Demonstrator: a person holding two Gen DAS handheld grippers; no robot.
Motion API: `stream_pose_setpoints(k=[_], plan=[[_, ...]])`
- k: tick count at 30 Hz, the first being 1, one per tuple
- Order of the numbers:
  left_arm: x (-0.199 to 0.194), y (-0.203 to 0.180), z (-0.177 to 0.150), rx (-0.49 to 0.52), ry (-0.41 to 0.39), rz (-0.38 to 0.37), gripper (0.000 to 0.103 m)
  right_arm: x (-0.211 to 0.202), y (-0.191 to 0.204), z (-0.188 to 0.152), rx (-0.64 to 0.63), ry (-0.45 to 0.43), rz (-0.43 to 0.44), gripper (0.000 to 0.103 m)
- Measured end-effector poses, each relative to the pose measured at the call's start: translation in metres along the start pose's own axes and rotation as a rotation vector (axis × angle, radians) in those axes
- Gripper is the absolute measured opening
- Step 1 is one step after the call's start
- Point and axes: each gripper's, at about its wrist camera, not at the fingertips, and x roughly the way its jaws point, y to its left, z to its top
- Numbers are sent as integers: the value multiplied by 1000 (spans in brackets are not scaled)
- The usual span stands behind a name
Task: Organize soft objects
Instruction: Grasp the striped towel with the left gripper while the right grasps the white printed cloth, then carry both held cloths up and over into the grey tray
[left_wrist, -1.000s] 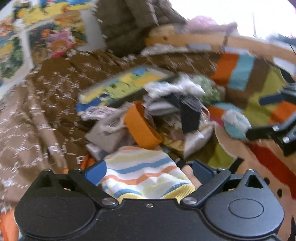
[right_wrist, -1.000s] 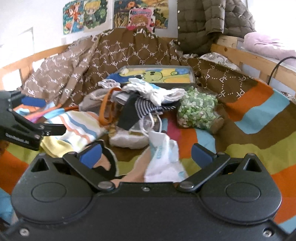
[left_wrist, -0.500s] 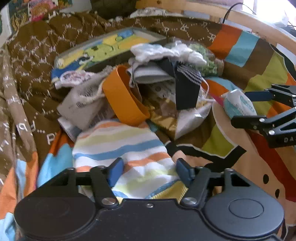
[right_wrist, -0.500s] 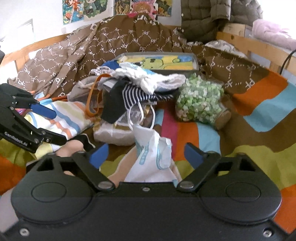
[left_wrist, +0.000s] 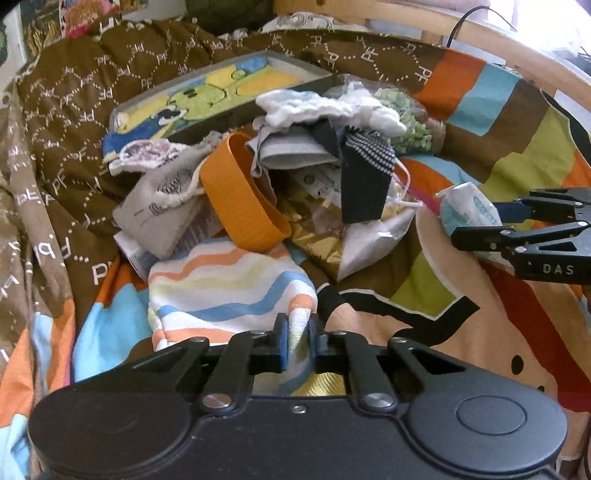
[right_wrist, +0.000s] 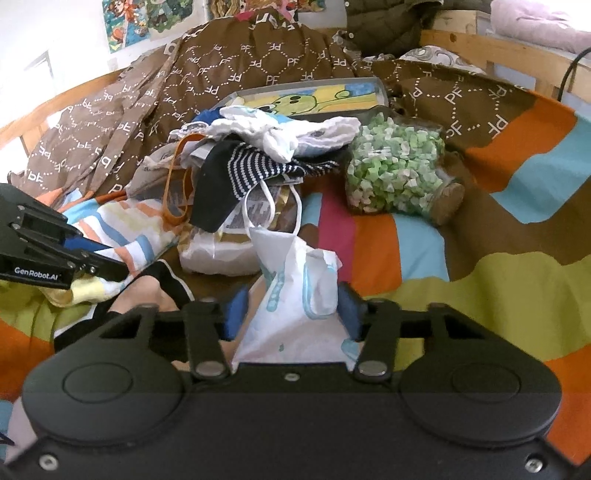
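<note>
Both tongs narrowed, left tongs (left_wrist: 295, 341) pinching striped sock (left_wrist: 225, 288), right tongs (right_wrist: 291, 314) closing around white pouch (right_wrist: 295, 295).

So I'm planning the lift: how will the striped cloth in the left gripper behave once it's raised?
The striped cloth looks floppy: it bunches where the closing left gripper pinches its edge, so it will probably hang and drape. The orange band overlaps its far edge and may get dragged.

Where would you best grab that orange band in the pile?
Probably the orange band at its raised upper rim, from above. It stands tilted on edge as an open loop atop the striped cloth, so one finger could slip inside, one outside.
</note>
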Motion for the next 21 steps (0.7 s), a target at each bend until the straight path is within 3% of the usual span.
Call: stream_pose_setpoints(k=[10,21], plan=[[-42,-22,5,-31,-73,-26,9,-12,-3,-1,44,-12,9,15],[-102,-32,28,-67,-172,-96,8,-58,-1,-1,63,-174,87,14]])
